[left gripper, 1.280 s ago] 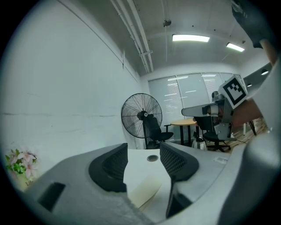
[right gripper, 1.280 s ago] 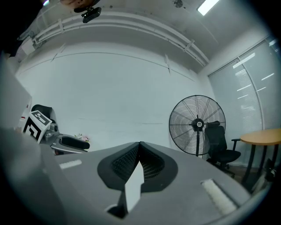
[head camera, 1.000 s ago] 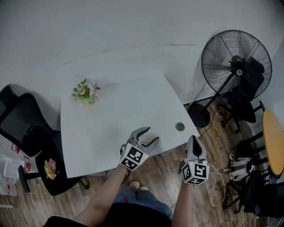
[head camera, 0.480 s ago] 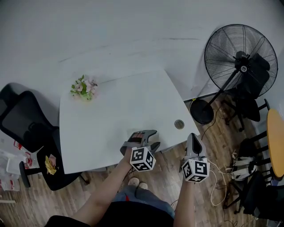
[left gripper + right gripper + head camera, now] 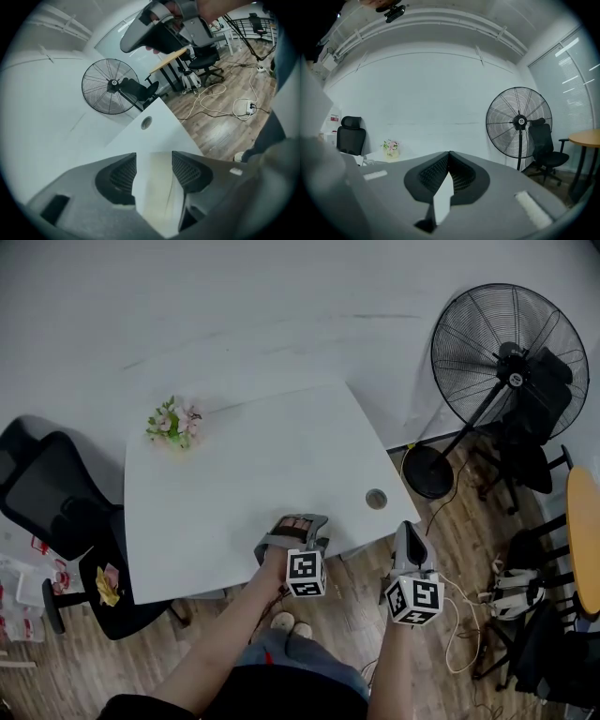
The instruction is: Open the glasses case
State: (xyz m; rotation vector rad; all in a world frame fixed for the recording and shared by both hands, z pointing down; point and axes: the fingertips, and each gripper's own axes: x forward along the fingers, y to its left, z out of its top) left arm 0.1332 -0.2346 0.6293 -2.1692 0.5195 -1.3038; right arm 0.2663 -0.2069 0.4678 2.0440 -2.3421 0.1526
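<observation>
A pale cream glasses case [image 5: 157,192] lies closed on the white table [image 5: 234,474], close to its front edge. A thin dark seam runs along the case. My left gripper [image 5: 153,161] points down at it with the jaws wide, one on each side of the case. I cannot tell whether the pads touch it. In the head view the left gripper [image 5: 298,523] covers the case. My right gripper [image 5: 409,532] hangs level off the table's front right corner. Its jaws meet at the tips with nothing between them, and its tips [image 5: 129,43] show at the top of the left gripper view.
A cable hole [image 5: 376,498] sits near the table's right corner and a small flower pot [image 5: 172,423] at the far left. A big standing fan [image 5: 502,357] is to the right, a black office chair [image 5: 47,493] to the left, and a round wooden table [image 5: 583,540] at the far right.
My left gripper has rolled over and sunk to the table's front edge, so its jaws now straddle the case. The right gripper has stayed shut in nearly the same spot.
</observation>
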